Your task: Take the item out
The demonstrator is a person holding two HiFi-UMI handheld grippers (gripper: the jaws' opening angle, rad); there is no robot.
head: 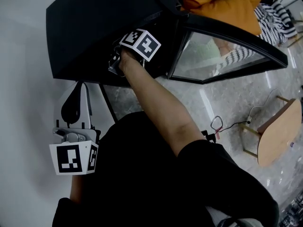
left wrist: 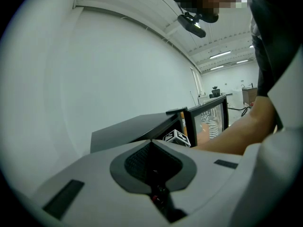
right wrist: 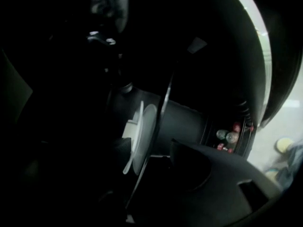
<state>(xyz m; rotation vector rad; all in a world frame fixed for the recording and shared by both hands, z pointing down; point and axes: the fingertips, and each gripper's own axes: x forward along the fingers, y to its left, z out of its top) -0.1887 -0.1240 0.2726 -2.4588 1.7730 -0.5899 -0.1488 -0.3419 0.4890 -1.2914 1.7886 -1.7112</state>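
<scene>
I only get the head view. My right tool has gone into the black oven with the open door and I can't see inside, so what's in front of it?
Observer: In the right gripper view, a white plate sits inside the dark oven, and it appears to lie between the right tool's jaws.
Operator: Is it gripped?
Observer: No. The jaws stand wide apart and neither pad seems to press on the plate, though that view is very dark.
Operator: And the left tool, is it carrying anything?
Observer: No. The left gripper view shows the left tool's jaws together with nothing between them, outside the oven.
</scene>
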